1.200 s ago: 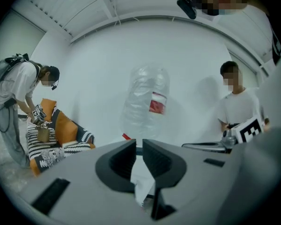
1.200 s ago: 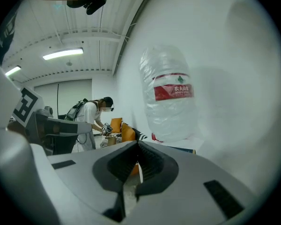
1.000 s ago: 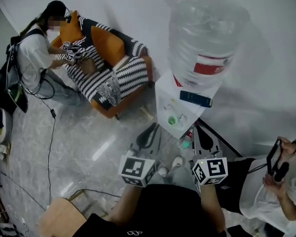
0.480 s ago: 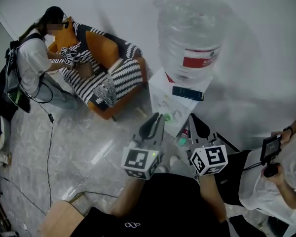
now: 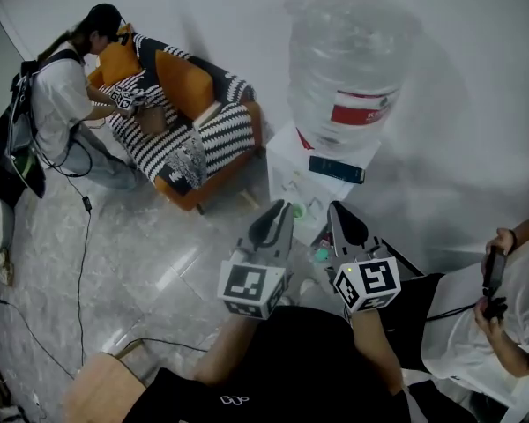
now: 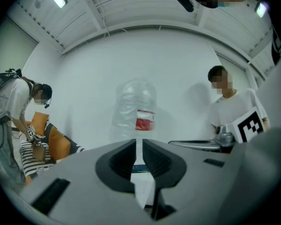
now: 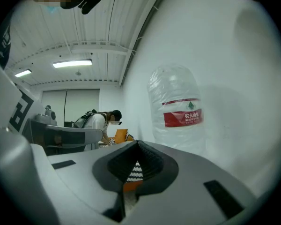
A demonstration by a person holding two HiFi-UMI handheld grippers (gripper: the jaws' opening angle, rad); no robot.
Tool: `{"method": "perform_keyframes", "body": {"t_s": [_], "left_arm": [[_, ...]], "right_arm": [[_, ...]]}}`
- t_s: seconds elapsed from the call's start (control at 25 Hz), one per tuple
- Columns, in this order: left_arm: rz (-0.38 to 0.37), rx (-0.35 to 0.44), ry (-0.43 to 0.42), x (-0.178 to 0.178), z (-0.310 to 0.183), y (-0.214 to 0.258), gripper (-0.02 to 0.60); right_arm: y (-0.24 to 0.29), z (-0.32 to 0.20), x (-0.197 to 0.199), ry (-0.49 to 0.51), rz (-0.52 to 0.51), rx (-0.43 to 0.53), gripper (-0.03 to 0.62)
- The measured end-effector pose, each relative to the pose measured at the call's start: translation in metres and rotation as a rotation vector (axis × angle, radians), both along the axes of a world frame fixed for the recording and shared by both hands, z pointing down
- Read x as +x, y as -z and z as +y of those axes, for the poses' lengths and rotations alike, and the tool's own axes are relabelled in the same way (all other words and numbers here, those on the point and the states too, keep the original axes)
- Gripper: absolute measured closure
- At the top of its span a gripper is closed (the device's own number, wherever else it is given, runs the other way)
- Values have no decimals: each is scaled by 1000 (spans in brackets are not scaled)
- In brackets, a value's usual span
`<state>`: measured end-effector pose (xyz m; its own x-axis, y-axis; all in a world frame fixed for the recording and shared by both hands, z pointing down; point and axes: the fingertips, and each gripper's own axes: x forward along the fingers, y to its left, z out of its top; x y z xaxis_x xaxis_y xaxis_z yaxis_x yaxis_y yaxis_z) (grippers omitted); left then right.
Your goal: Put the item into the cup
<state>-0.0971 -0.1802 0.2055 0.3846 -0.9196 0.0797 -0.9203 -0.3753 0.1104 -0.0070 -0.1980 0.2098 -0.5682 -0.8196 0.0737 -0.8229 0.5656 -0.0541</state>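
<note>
1. Both grippers are clenched and hold nothing. The left gripper [image 5: 275,215] shows only a thin slit between its ribbed black pads, and the right gripper [image 5: 341,218] has its pads meeting at the tips.
2. Each is smooth grey moulded plastic with a white cube of black square markers at its rear. They point side by side at the front of a white box-shaped water dispenser [image 5: 291,180].
3. A large clear, crinkled plastic water bottle with a red label [image 5: 348,69] stands on the dispenser's top. A dark blue rectangular panel [image 5: 336,168] sits along the dispenser's upper front edge.
4. A small round green cup [image 5: 298,208] rests on the dispenser's front ledge, just beyond the left gripper's tip. Its contents cannot be made out.
5. A small teal-and-red item [image 5: 321,254] lies low at the dispenser's front, between the two grippers and outside the cup. It is too small for its shape to be told.
6. On the glossy grey stone floor [image 5: 141,245], left of the dispenser, stands a black-and-white striped armchair with orange cushions [image 5: 189,139]. A person in a white shirt [image 5: 57,95] leans over it.
</note>
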Motion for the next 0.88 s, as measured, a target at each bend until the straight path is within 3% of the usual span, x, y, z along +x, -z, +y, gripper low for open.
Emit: {"method": "perform_keyframes", "body": {"t_s": [0.88], "left_arm": [[58,36,5,-11,-11,1,532]], "right_arm": [[5,-7,-11,19,66,33,585]]}}
